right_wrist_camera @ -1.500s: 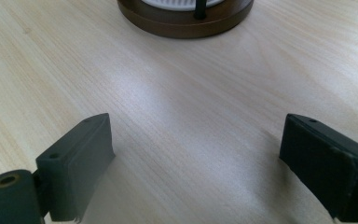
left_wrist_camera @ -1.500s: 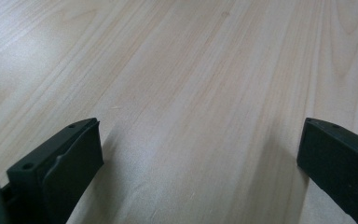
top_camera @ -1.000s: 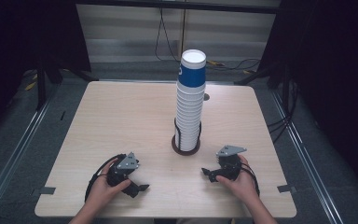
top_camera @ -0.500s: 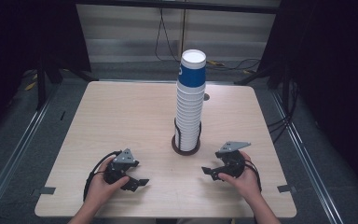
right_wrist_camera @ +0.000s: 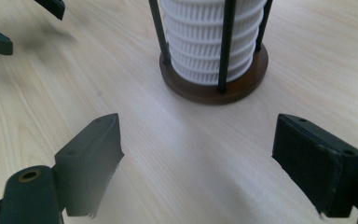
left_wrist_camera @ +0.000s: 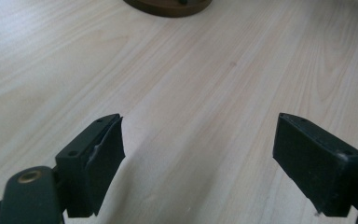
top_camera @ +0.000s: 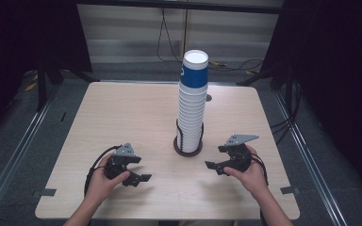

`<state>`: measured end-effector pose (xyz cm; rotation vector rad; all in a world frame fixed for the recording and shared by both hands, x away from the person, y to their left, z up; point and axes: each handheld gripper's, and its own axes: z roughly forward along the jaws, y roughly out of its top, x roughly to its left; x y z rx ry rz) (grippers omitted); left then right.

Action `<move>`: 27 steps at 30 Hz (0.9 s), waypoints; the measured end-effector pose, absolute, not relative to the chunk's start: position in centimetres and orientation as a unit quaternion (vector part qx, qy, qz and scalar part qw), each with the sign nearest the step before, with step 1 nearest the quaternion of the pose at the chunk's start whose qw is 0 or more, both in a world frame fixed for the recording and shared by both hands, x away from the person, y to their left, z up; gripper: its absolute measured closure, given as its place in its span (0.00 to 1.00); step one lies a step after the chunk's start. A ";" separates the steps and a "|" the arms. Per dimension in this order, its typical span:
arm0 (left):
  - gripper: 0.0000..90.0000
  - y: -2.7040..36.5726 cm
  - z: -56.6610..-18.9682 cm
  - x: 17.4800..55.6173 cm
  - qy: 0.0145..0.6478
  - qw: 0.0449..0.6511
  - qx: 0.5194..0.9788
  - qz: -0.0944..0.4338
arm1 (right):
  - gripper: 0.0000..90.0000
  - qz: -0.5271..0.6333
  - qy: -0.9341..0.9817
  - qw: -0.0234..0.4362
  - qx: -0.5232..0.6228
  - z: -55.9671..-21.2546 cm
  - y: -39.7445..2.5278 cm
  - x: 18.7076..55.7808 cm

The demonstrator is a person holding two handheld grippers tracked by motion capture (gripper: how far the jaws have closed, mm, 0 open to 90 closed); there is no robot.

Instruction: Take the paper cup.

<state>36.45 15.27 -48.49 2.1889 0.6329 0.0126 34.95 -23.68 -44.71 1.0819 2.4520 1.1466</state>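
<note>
— Where am I working here, would you say?

— A lab or recording studio, not a home. My light wooden table (top_camera: pixel 122 113) stands alone on a grey floor (top_camera: pixel 28 136), with black curtains (top_camera: pixel 339 70) hanging dark past its left and right edges.

— What else shows it?

— Metal rails (top_camera: pixel 14 157) run along the floor beside both side edges of the table. Loose cables (top_camera: pixel 169 40) trail down the pale wall panel (top_camera: pixel 122 33) beyond the far edge and lie across the floor there. Tape marks (top_camera: pixel 45 193) sit at the table's near corners. Nothing homely anywhere, only a bare staged surface under even light.
</note>
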 end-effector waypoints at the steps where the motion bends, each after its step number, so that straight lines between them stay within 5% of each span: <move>1: 0.18 15.2 -48.3 36.6 0.248 0.418 0.874 0.004 | 0.17 0.391 0.837 0.112 0.367 -44.5 -23.6 35.0; 27: 0.18 12.2 -41.2 39.8 0.213 0.454 0.865 0.015 | 0.16 0.416 0.846 0.134 0.306 -31.5 -21.4 38.4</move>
